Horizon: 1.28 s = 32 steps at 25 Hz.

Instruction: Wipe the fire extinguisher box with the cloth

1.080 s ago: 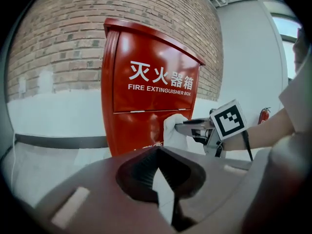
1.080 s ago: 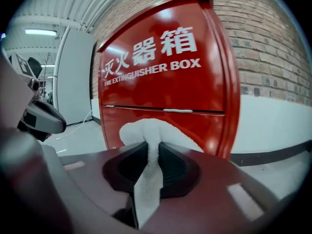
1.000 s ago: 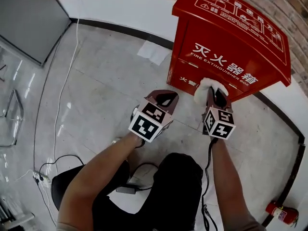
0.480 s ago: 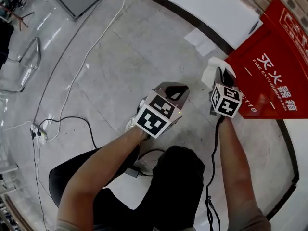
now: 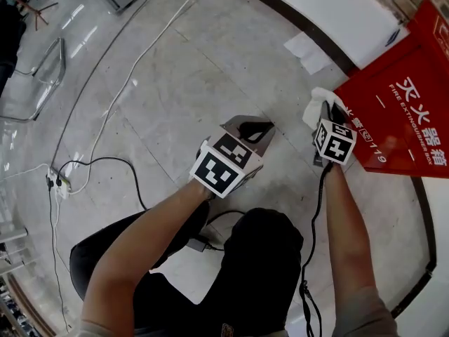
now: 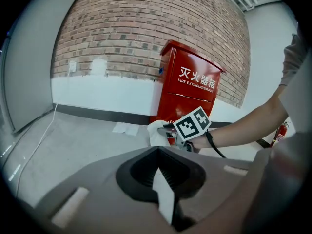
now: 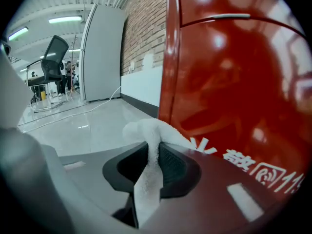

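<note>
The bunched white cloth (image 5: 317, 105) is low down, just beside the upright red fire extinguisher box (image 5: 410, 114).

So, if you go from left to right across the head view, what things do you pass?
Power strip on the floor → left gripper → right gripper, shut on the white cloth → red fire extinguisher box.

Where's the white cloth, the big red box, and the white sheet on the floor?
white cloth (image 7: 148, 130), right gripper view, its bunched top.
red box (image 6: 185, 104), left gripper view, its front door.
white sheet (image 5: 306, 50), head view, its middle.
</note>
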Motion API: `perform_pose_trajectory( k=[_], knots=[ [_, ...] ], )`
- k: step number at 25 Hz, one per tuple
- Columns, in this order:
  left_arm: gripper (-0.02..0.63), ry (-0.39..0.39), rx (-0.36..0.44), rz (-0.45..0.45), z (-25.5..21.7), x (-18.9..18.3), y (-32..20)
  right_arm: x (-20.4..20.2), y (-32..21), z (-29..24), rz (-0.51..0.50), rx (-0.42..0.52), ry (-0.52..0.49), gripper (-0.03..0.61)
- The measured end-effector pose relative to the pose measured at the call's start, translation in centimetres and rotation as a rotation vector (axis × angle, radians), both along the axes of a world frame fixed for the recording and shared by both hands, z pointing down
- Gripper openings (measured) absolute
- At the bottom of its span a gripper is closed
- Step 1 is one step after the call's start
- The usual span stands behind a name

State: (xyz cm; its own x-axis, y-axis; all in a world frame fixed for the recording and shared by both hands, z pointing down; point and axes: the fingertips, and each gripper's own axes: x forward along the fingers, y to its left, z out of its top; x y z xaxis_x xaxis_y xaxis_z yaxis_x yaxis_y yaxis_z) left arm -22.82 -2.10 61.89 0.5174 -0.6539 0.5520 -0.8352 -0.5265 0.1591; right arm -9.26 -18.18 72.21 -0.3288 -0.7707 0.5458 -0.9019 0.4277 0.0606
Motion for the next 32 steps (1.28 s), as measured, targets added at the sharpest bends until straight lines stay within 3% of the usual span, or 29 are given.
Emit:
perform_pose_trajectory(
  k=[7,14,20,27,32],
  knots=[
    [0.000,0.004,-0.014,0.094,0.4,5.4,-0.2,8.1,3.3,0.5,0.072,-0.018,0.024,0.094],
    [0.000,-0.013,-0.024,0.239,1.3,12.7,0.2,18.6,6.7,1.6,0.229,-0.051,0.014,0.094],
    [0.000,-0.027,-0.044,0.292,2.1,15.7,0.4,25.8,9.3,2.4,0.351,-0.078,0.010,0.094],
    [0.000,-0.020,-0.075,0.301,2.8,16.3,0.6,28.8,10.0,4.8,0.490,-0.172,-0.088,0.095],
    [0.000,-0.018,-0.087,0.268,3.6,14.5,0.8,28.1,9.7,7.2,0.511,-0.255,-0.077,0.095]
  ],
)
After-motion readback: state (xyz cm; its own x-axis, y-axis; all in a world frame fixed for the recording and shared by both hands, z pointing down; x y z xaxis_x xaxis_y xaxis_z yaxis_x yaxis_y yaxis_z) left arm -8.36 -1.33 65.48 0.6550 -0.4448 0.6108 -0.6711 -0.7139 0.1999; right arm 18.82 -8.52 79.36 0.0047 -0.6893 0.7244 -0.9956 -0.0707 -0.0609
